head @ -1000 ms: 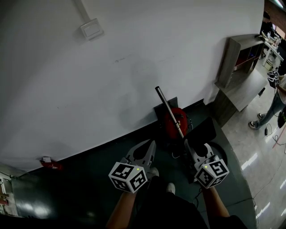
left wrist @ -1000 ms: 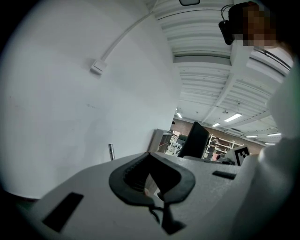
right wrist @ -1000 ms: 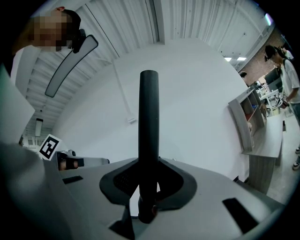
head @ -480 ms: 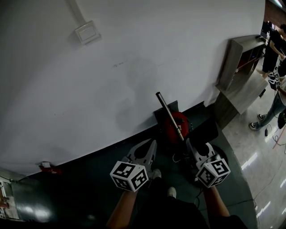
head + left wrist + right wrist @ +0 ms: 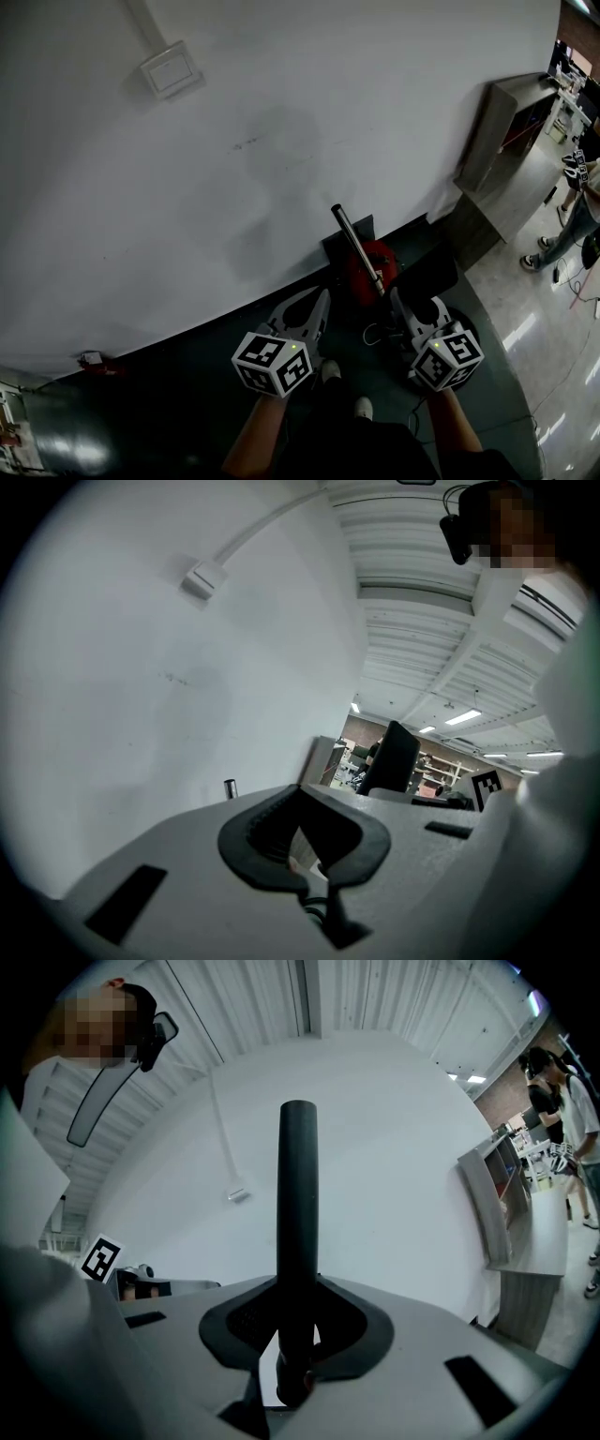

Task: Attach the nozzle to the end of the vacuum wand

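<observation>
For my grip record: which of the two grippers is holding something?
The right gripper: its jaws clamp the wand. The left gripper is shut, empty.

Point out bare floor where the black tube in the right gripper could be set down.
Bare: the dark floor along the wall, left of the left gripper. Crowded: around the red vacuum, its wand and the cables by the right gripper.
</observation>
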Tool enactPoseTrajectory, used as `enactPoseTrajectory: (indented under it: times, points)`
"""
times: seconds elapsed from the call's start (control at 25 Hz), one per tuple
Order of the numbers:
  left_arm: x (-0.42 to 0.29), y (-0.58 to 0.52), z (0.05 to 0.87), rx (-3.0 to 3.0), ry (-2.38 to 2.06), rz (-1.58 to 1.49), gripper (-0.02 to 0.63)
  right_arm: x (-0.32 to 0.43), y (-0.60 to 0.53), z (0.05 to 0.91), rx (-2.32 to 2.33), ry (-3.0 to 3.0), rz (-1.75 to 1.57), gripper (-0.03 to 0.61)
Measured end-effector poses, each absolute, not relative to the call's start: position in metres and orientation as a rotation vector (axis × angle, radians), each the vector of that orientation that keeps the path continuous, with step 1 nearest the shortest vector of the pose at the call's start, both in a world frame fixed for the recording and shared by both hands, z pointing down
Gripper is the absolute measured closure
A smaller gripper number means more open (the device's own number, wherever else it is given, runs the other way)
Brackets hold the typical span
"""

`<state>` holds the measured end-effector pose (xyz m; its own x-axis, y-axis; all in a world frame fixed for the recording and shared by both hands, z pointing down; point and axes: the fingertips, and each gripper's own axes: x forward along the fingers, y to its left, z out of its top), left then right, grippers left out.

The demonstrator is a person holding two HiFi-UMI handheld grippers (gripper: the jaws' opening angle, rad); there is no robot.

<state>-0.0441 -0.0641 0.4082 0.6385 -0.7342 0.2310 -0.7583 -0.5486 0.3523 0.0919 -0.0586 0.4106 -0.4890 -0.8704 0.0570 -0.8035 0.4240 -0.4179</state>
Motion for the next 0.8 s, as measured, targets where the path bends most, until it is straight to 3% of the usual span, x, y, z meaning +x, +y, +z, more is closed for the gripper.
enactPoseTrajectory:
  times: [0.8]
  points:
    - [-0.075,-0.163,0.435,2.382,-1.083,0.066,0.609,0.074,-0.147,0.399,-1.627,2.438,-0.576,0.488]
